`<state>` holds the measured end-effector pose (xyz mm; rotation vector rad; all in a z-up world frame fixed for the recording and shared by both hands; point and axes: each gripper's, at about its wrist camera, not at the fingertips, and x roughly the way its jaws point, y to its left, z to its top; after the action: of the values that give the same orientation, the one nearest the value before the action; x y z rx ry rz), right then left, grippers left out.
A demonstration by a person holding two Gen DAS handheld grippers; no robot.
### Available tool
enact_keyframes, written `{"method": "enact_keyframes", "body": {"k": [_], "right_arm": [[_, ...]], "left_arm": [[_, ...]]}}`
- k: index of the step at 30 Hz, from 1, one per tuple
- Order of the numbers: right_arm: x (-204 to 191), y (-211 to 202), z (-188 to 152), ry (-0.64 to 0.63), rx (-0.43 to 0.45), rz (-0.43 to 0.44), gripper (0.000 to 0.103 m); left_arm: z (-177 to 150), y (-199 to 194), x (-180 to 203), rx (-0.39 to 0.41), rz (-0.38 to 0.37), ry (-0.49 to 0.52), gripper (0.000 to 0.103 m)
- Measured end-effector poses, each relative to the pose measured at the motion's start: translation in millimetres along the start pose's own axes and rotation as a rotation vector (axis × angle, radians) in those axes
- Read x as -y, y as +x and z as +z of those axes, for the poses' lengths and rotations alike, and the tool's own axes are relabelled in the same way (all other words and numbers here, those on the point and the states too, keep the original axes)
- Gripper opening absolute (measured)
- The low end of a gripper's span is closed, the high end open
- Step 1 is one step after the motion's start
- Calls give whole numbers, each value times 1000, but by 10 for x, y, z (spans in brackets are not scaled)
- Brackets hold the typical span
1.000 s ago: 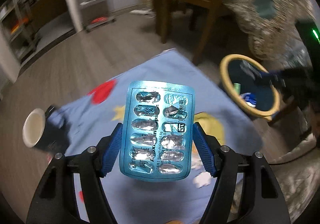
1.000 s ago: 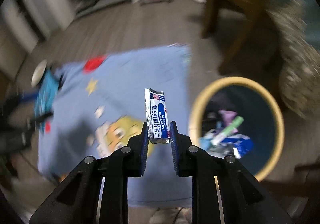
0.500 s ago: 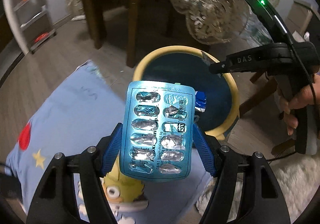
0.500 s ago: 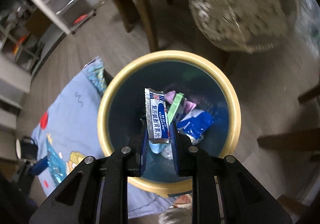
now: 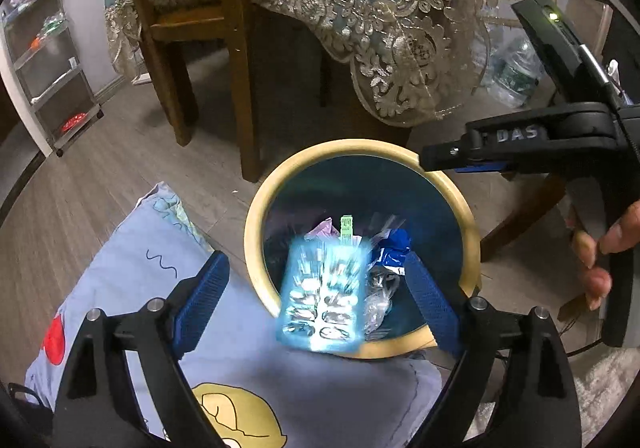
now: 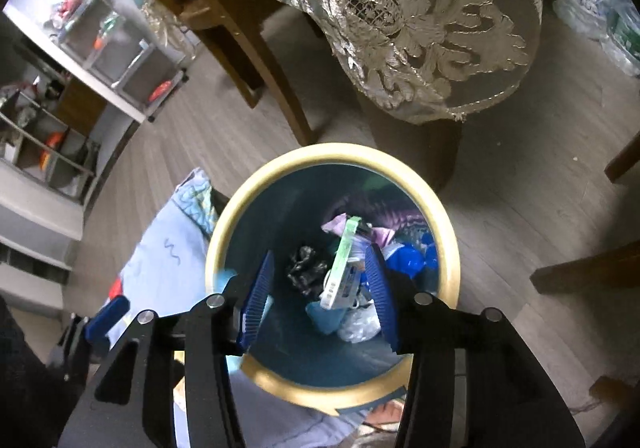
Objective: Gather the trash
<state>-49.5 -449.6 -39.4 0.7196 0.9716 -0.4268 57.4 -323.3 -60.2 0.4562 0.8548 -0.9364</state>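
A round bin with a yellow rim (image 5: 256, 208) (image 6: 332, 154) stands on the floor, holding several wrappers. My left gripper (image 5: 316, 288) is open above its near edge. A blue blister pack (image 5: 322, 298), blurred, is loose between the jaws and falling over the bin's near rim. My right gripper (image 6: 318, 294) is open over the bin and shows from the side in the left wrist view (image 5: 448, 160). A white and blue pill strip (image 6: 344, 280) lies among the trash in the bin beside a green strip (image 6: 346, 244).
A light blue cartoon-print cloth (image 5: 132, 288) (image 6: 164, 256) lies left of the bin. A wooden chair (image 5: 224, 48) and a table with a lace cloth (image 5: 400, 28) stand just behind it. A shelf unit (image 5: 52, 60) is at far left.
Both grippers moved from over the cloth to above the bin, then opened. The pill strip dropped into the bin from the right gripper; the blister pack left the left gripper and is falling.
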Motion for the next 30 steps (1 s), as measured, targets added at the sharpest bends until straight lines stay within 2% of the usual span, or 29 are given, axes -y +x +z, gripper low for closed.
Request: {"method": "enact_keyframes", "body": {"k": [3,7,10,15,17,20,23,30], "right_arm": [[-4,-154,8,-25,7,9,56],[-85,-322,-45,-80,10,6,67],[-188,-450,-145,-107,-6,15,74],[-514,-780,-384,-193,52,22,89],[-607,-953,-520,-226,115,4,95],[-600,-1075,-700,-219,155,-6,97],[-574,-1105,-871,-211,157,-22,98],[-583,-1216,-1323,-247,247,-152,98]], "left_arm": [[-17,-67,-3,-4,0,-17,88],[-133,-355,-19,29,9,-29,88],[-280,-604,-18,54,21,-39,92],[-485,-998,-24,79,29,-68,97],[-532,-1115,-22,74,31,-74,97],[-638,-1324,-43,90,40,-91,97],[-748,-1452,-65,102,68,-119,97],[-908,-1508,-115,128,86,-192,97]]}}
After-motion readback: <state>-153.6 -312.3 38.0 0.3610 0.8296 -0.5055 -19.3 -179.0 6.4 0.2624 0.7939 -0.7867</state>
